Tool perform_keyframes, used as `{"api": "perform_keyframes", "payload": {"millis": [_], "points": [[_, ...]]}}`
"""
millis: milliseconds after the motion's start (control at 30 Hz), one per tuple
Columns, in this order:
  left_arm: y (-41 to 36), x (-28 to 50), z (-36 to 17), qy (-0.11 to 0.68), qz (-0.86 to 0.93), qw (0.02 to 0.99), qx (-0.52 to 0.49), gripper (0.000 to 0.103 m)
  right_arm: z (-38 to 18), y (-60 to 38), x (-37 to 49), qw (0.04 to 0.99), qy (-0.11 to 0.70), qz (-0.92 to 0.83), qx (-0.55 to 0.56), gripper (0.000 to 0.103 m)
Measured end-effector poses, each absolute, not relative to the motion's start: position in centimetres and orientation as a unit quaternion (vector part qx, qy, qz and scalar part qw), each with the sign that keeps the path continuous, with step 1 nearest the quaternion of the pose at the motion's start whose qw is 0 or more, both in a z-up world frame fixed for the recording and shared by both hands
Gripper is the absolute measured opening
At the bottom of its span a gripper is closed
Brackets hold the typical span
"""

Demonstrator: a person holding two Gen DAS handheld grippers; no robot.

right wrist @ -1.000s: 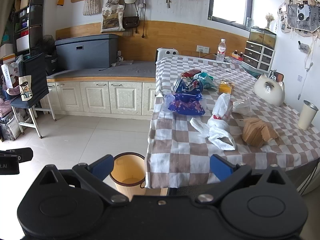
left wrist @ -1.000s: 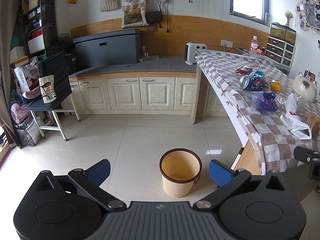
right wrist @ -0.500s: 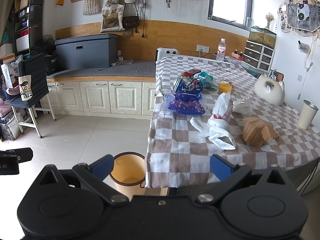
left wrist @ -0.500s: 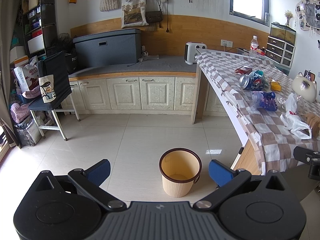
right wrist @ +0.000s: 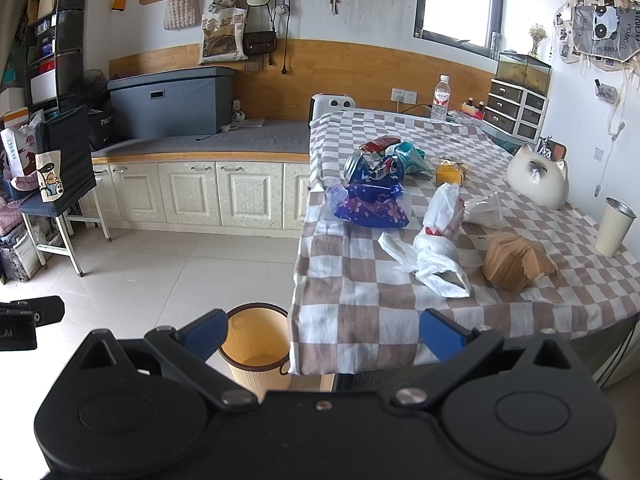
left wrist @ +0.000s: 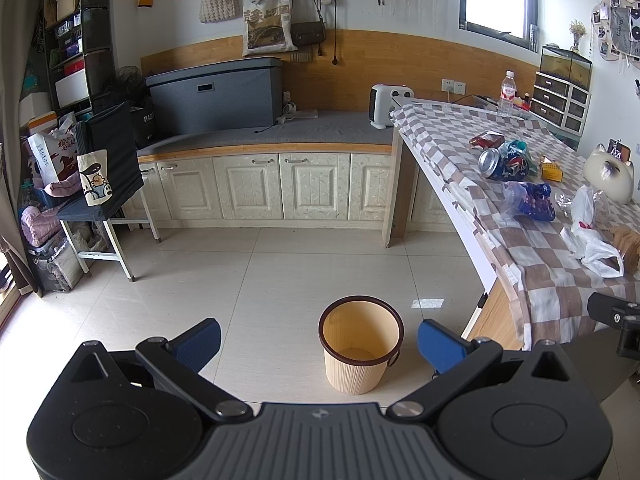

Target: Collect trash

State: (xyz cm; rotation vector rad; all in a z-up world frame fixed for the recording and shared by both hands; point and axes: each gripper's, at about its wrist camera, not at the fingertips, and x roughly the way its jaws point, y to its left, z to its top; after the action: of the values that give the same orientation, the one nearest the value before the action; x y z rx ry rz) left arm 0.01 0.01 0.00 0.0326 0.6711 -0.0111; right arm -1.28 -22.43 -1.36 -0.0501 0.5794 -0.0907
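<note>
A: Why is the bin (left wrist: 361,350) on the floor right ahead of the left tongs (left wrist: 319,339)?

B: I'd guess so scraps can be swept off the table edge into it. It looks empty. Those tongs are spread wide, holding nothing.

A: And the right tongs (right wrist: 322,334)?

B: Also wide apart and empty, hovering at the near edge of the checked cloth (right wrist: 360,312). Just beyond them lies a white plastic bag (right wrist: 430,258), with crumpled brown paper (right wrist: 516,262) to its right. Farther on sit a blue wrapper (right wrist: 370,208) and a crushed can (right wrist: 374,169).

A: And the room?

B: Pale floor tiles (left wrist: 280,264), then white cupboards (left wrist: 248,186) under a grey counter, bags hanging on the far wall.
</note>
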Motion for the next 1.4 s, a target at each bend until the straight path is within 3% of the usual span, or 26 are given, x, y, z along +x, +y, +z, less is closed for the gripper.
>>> {"api": "perform_keyframes", "payload": {"millis": [933,1400], "points": [[0.0,0.2,0.2,0.313,-0.006,0.950,0.019,0.103,-1.7,-23.2,-1.0,0.960,0.275,-0.047,-0.019,0.103],[-6.7,4.7,0.4,0.271,-0.076,0.959,0.043,0.103,-1.9,-31.2,-0.5,0.967,0.215,-0.132,0.033,0.103]]}}
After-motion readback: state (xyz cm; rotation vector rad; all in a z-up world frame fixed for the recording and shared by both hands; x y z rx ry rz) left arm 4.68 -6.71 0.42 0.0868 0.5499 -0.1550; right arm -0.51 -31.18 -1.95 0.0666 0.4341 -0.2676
